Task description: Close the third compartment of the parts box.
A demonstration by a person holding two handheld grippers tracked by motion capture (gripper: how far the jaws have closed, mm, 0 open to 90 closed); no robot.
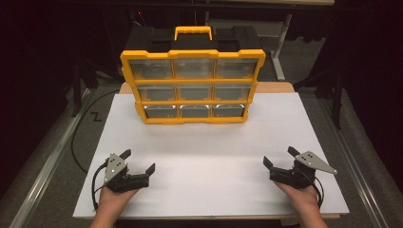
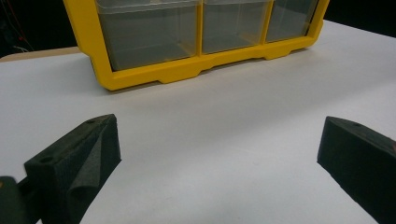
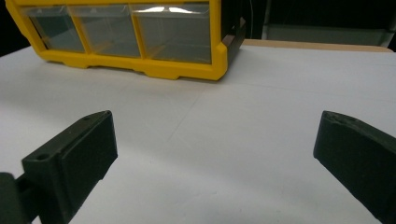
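Note:
A yellow organiser case (image 1: 192, 85) with clear drawers in three rows stands upright at the back of the white table (image 1: 209, 156); it has a yellow handle on top. Its bottom row of drawers shows in the left gripper view as the case (image 2: 187, 70) and in the right gripper view as the case (image 3: 154, 65). My left gripper (image 1: 139, 161) rests near the front left, held by a hand, jaws wide apart and empty. My right gripper (image 1: 280, 157) sits at the front right, open, with nothing between its jaws. In their own views the left gripper (image 2: 217, 154) and the right gripper (image 3: 212, 151) frame bare table.
The white sheet (image 1: 209, 137) covers a wooden tabletop whose edge shows behind the case. A metal rail (image 1: 47, 166) runs along the left side and a black cable (image 1: 76, 142) loops on the floor there. Dark stands surround the table.

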